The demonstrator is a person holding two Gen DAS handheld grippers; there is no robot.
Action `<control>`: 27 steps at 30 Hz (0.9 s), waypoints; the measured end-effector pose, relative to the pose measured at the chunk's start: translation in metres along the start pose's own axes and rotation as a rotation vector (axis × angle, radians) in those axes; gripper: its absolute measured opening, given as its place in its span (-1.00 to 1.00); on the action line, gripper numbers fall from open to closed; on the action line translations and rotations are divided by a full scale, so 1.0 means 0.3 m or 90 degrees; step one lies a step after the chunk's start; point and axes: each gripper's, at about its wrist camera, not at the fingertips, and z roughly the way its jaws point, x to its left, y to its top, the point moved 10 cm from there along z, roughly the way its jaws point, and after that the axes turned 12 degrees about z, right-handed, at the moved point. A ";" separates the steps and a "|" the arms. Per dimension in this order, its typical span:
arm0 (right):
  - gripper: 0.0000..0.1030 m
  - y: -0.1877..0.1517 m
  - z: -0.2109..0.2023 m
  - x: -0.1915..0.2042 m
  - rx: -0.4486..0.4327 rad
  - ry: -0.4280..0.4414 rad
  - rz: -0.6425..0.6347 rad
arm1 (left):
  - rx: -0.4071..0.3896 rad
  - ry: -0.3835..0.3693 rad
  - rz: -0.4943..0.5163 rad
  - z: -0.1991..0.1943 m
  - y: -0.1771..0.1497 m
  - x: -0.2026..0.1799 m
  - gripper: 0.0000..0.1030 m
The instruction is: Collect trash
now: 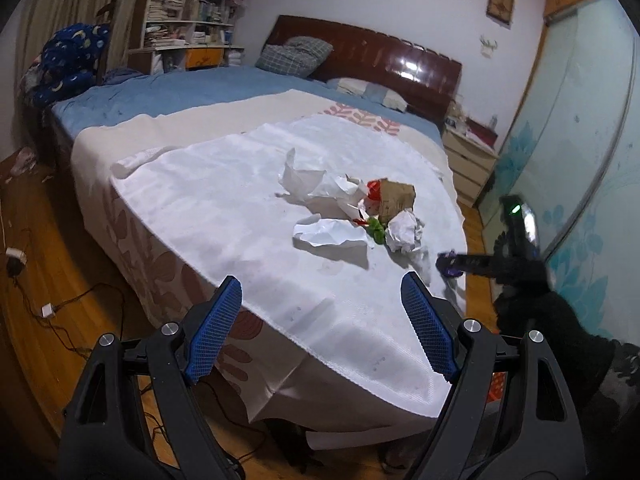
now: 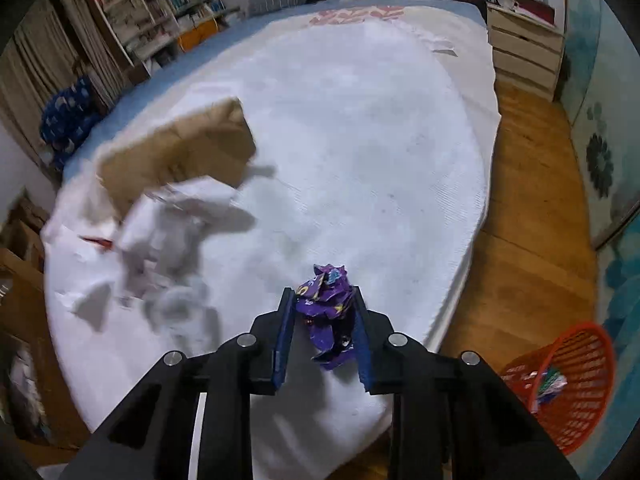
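- On the bed (image 2: pixel 360 128), right tool (image 2: pixel 325 312) clamps the purple wrapper (image 2: pixel 326 300); carry it level to the red basket (image 2: pixel 576 384).
- Left tool (image 1: pixel 320 324) gapes empty.

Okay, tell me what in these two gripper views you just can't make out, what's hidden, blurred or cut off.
- Trash pile, right wrist view: motion blur smears the paper; single pieces cannot be told apart.
- Red basket, right wrist view: cut by the lens edge; its contents are too small to identify.
- Purple wrapper, right wrist view: print unreadable; the right gripper covers its sides.
- Bed's near lower edge, left wrist view: hidden behind the open left gripper.
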 end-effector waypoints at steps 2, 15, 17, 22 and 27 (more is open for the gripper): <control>-0.48 -0.010 -0.049 0.032 -0.016 0.045 0.005 | 0.005 -0.009 0.019 0.049 0.024 -0.017 0.61; -0.48 -0.069 -0.114 0.042 -0.002 0.098 0.003 | 0.150 0.035 0.112 0.535 0.059 -0.053 0.66; -0.48 -0.061 -0.119 0.038 -0.003 0.100 0.000 | 0.154 0.041 0.109 0.534 0.055 -0.051 0.62; -0.48 -0.044 -0.121 0.018 -0.006 0.099 0.011 | 0.151 0.071 0.104 0.510 0.061 -0.036 -0.47; -0.48 -0.049 -0.134 0.028 -0.007 0.106 0.012 | 0.139 0.058 0.107 0.492 0.069 -0.063 -0.77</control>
